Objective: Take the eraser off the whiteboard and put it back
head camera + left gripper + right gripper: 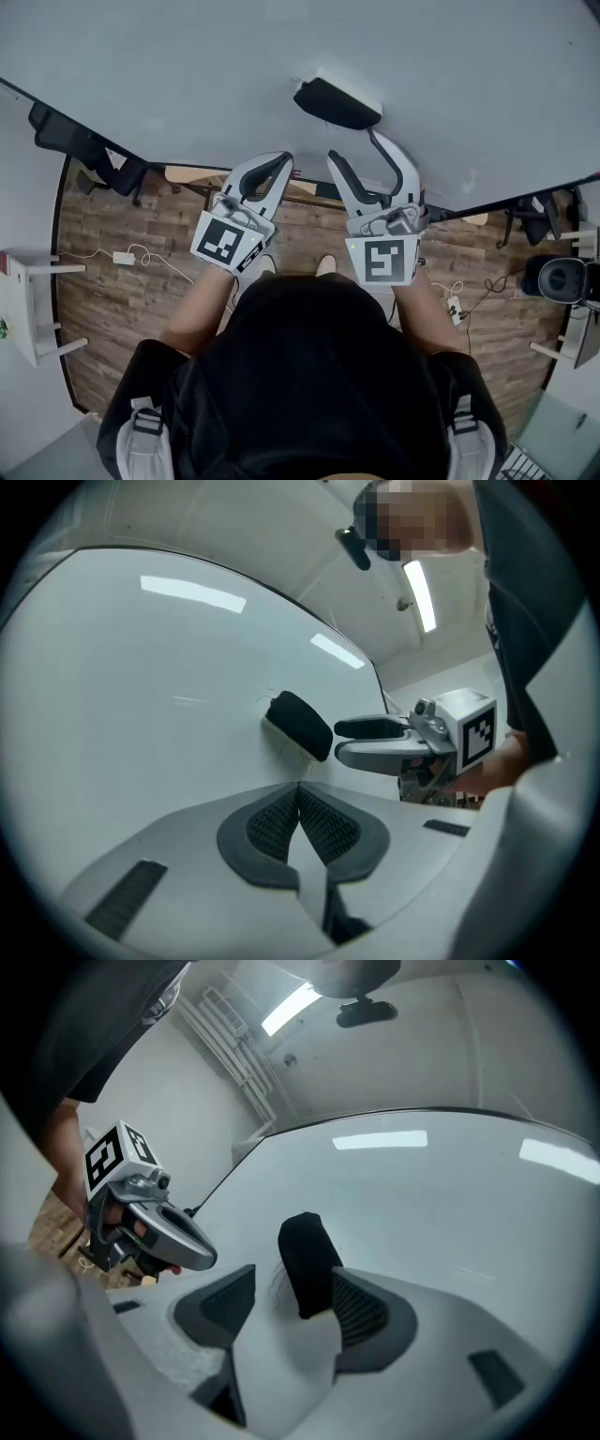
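The black eraser sticks to the whiteboard, its white back against the board. My right gripper stands open just short of it, and the tips are apart from the eraser. In the right gripper view the eraser shows in the gap between the pads, closer to the right pad, untouched. My left gripper is shut and empty, to the left of the right one and short of the board. In the left gripper view its pads meet, with the eraser and the right gripper ahead of it.
The whiteboard's lower edge runs across above a wooden floor. Dark chairs stand at the left, a white table by the left edge, cables and a power strip on the floor, an office chair at the right.
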### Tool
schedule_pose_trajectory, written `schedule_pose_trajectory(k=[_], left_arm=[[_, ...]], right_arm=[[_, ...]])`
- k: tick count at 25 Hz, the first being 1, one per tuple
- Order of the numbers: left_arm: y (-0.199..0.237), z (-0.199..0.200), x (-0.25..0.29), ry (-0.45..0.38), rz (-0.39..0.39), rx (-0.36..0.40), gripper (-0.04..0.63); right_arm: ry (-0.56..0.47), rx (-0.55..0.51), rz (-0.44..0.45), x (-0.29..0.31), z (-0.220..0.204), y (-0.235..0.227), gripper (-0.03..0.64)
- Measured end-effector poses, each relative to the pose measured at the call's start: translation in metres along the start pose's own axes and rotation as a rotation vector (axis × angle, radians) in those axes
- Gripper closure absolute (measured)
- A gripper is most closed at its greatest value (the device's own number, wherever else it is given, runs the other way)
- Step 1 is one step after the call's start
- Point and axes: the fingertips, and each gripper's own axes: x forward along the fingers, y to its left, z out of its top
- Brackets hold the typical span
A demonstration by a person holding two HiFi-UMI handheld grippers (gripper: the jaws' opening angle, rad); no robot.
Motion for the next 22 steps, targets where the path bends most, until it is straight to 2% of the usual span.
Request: schedule_pose_trajectory(k=[5, 12, 17, 22], left_arm=[[0.009, 0.001, 0.003, -0.016, -0.086, -0.012, 0.6], [0.024, -0.003, 0.0, -0.033, -0.155, -0.035, 0.6], [0.029, -0.005, 0.0, -0.035, -0.2, -0.044, 0.6], [0.034, -0.008, 0.001, -0.035, -0.229, -0.045, 0.6]], right_arm=[[0.104, -0.061, -0.089, 0.009, -0.005, -0.005, 0.348], [0.203, -0.141, -0.182, 0.019, -0.004, -0.011, 0.284], [0.239, -0.202, -0.249, 0.024, 0.0, -0.019, 0.275], [0.263, -0.264, -0.264, 0.036, 0.0, -0.02, 0.276]])
